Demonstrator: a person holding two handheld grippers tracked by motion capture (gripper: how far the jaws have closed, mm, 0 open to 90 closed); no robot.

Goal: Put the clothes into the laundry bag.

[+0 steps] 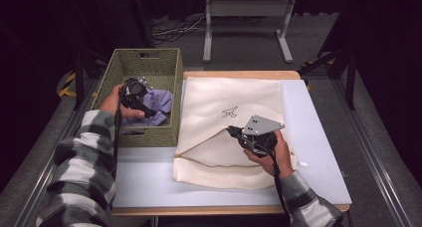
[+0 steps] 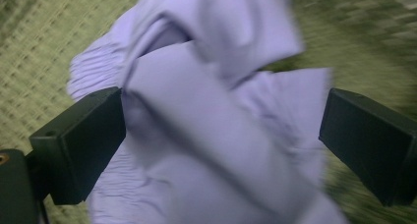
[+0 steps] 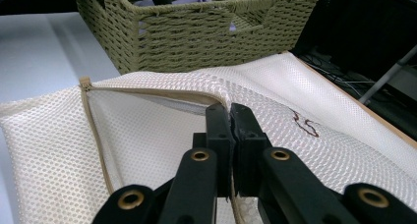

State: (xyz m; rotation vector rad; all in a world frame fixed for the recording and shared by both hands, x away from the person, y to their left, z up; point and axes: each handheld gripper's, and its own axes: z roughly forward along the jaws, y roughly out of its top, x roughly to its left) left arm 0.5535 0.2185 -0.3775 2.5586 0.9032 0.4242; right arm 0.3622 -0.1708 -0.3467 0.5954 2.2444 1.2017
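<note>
So the right tongs are clamped tight on the tan-trimmed edge of the cream mesh bag, pinching it right at the opening and holding that flap up a bit; in the high view they sit at the lower middle of the frame, with the right hand behind them. The left tongs are spread wide apart around a crumpled lilac cloth, jaws on either side of it, and I can't tell if they're actually touching it because the shot is blurry. In the high view the left tongs are down inside the green woven basket at the upper left, on the lilac cloth. The basket sits just beside the bag, which lies flat across the pale worktop.
</note>
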